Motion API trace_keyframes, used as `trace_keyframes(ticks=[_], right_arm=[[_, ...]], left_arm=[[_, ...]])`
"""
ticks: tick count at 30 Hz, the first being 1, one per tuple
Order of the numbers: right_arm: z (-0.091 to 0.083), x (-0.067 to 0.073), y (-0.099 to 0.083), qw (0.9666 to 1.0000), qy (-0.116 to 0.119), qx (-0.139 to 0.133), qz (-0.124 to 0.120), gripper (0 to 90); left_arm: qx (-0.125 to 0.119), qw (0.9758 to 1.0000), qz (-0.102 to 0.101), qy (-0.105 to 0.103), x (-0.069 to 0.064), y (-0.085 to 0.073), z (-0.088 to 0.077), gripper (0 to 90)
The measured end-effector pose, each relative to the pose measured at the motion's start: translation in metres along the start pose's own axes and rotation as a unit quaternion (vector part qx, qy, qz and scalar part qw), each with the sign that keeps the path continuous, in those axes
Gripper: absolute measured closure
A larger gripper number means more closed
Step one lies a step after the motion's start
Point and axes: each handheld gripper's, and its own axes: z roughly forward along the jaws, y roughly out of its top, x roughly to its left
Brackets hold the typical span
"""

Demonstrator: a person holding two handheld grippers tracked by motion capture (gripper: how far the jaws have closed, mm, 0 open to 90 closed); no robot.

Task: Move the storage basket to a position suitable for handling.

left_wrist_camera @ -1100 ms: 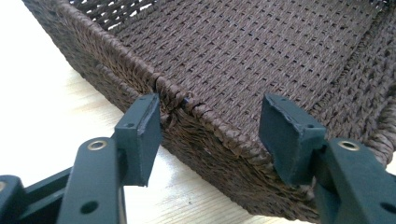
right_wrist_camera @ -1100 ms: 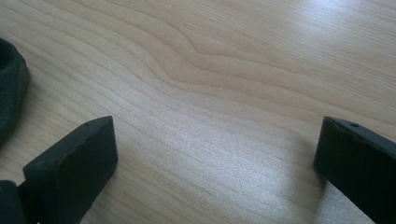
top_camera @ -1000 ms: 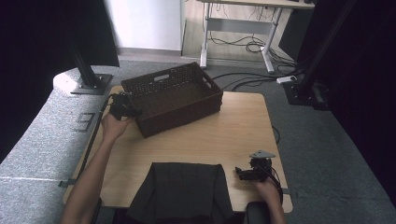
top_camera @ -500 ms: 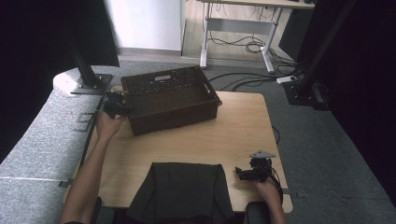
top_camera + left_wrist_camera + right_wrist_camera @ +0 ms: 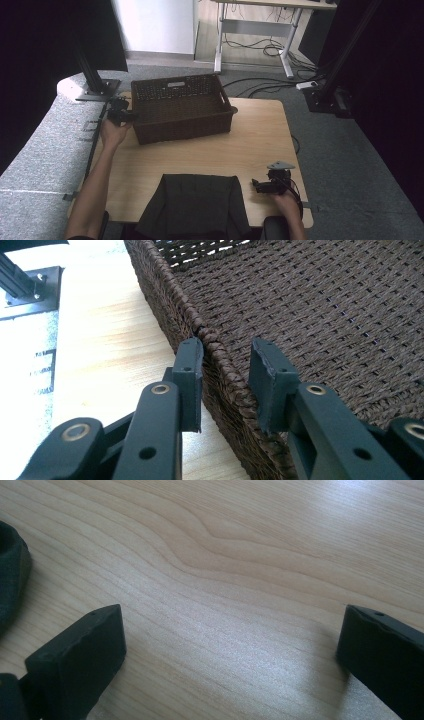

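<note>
High view gives us the count: one woven basket (image 5: 181, 107), one dark folded cloth (image 5: 192, 202), two hand-held grippers, all on one wooden worktop (image 5: 250, 145).

We see the left hand-held gripper (image 5: 120, 111) at the basket's short side wall, and the basket extends away from it toward the worktop's middle. In the left gripper view, the left hand-held gripper (image 5: 225, 385) straddles the basket rim (image 5: 210, 340): one jaw stands outside the wall over the bare worktop (image 5: 100, 340), the other inside over the woven floor. Its jaws have just been closing on that rim, and the outer pad lies against the weave. We cannot tell whether the inner pad presses, since a narrow gap seems to remain there.

We see the right hand-held gripper (image 5: 270, 184) just beside the cloth's edge, well apart from the basket. In the right gripper view, its jaws are spread wide over bare wood, pinching nothing, and a sliver of the cloth (image 5: 10, 575) sits at the frame's edge, cut off.

The basket is dark brown, rectangular, tightly plaited, with a braided rim and a handle slot in each of its end walls. Its far end is cut off in the left gripper view.
</note>
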Motion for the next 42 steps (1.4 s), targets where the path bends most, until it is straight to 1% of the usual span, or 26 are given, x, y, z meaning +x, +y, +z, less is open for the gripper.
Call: trace_keyframes(ticks=[6,9,10,11,12,15,18,19,20,30,31,35,40,41,42], right_arm=[[0.000,0.000,0.000,1.0000,0.000,0.000,-0.001,0.0],[0.000,0.000,0.000,1.0000,0.000,0.000,-0.001,0.0],[0.000,0.000,0.000,1.0000,0.000,0.000,-0.001,0.0],[0.000,0.000,0.000,1.0000,0.000,0.000,-0.001,0.0],[0.000,0.000,0.000,1.0000,0.000,0.000,-0.001,0.0],[0.000,0.000,0.000,1.0000,0.000,0.000,-0.001,0.0],[0.000,0.000,0.000,1.0000,0.000,0.000,0.000,0.0],[0.000,0.000,0.000,1.0000,0.000,0.000,0.000,0.0],[0.000,0.000,0.000,1.0000,0.000,0.000,0.000,0.0],[0.000,0.000,0.000,1.0000,0.000,0.000,-0.001,0.0],[0.000,0.000,0.000,1.0000,0.000,0.000,-0.001,0.0],[0.000,0.000,0.000,1.0000,0.000,0.000,0.000,0.0],[0.000,0.000,0.000,1.0000,-0.001,0.000,0.000,0.0],[0.000,0.001,0.000,1.0000,-0.001,0.000,0.000,0.0],[0.000,0.001,0.000,1.0000,-0.001,0.000,0.000,0.0]], left_arm=[[-0.009,0.9999,-0.005,-0.013,-0.001,-0.003,-0.001,69.1],[-0.009,0.9998,-0.004,-0.016,-0.003,-0.003,-0.001,70.7],[-0.008,0.9998,0.001,-0.019,-0.005,-0.003,-0.001,71.3],[-0.008,0.9998,0.001,-0.019,-0.005,-0.003,-0.001,73.0],[-0.009,0.9997,0.004,-0.022,-0.009,-0.004,-0.001,73.8],[-0.011,0.9993,0.012,-0.032,-0.013,-0.004,-0.001,74.4],[-0.009,0.9992,0.023,-0.033,-0.019,-0.005,-0.003,74.6],[-0.009,0.9992,0.023,-0.033,-0.019,-0.005,-0.003,74.6],[-0.008,0.9990,0.026,-0.034,-0.023,-0.007,-0.004,74.5],[-0.009,0.9985,0.034,-0.042,-0.035,-0.017,-0.014,73.8],[-0.010,0.9983,0.035,-0.044,-0.039,-0.020,-0.016,73.8],[-0.011,0.9979,0.039,-0.050,-0.043,-0.023,-0.019,73.7],[-0.010,0.9972,0.051,-0.054,-0.054,-0.031,-0.026,73.7],[-0.010,0.9972,0.051,-0.054,-0.054,-0.031,-0.026,73.7],[-0.009,0.9970,0.056,-0.053,-0.058,-0.034,-0.029,73.7]])
